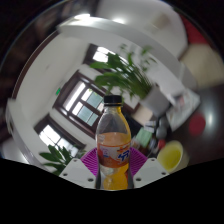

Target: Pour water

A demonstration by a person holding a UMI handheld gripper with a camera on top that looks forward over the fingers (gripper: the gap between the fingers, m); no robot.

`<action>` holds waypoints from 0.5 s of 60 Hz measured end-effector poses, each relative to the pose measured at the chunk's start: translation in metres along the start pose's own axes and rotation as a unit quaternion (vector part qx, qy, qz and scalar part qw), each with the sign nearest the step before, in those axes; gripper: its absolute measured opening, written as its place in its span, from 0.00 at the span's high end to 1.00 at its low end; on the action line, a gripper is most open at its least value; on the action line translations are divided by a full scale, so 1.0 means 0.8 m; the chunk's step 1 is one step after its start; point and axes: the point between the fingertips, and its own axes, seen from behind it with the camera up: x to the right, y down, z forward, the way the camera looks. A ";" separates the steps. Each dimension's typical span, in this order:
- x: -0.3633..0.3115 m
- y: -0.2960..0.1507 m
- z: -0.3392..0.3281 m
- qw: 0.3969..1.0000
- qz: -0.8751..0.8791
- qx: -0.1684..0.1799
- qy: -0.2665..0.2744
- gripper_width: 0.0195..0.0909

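Gripping: the gripper has its two fingers closed against the sides of a bottle; both pink pads press on its lower body with no gap showing at either side.
Bottle: clear plastic, upright between the fingers, filled with orange liquid up to its shoulder; a dark cap sits on top and a pale label with small printing wraps the middle.
Bottle position: it is carried clear of any surface, held in the fingers alone, and it rises well above the fingertips; no table edge shows beneath it.
View angle: the camera is tilted, so the room behind leans over to one side.
Plant: a leafy green plant stands beyond the bottle, higher than its cap and well apart from it.
Second foliage: more green leaves show low at the bottle's left, beside the left finger, farther back in the room.
Windows: dark-framed windows with bright panes lie behind the bottle, to the left of its neck.
Yellow object: a rounded yellow thing sits low at the right of the bottle, just beyond the right finger; what it is cannot be told.
Red object: a small red patch shows farther right, above the yellow thing; its form is unclear.
Ceiling: a pale curved surface with a light fixture runs across behind the plant.
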 end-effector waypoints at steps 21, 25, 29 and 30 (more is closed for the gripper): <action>0.091 -0.174 0.004 0.872 -0.454 0.085 0.164 0.76; 0.120 -0.190 0.001 0.854 -0.474 0.074 0.201 0.75; 0.169 -0.197 0.011 0.843 -0.484 0.068 0.227 0.76; 0.180 -0.195 0.009 0.841 -0.485 0.066 0.230 0.76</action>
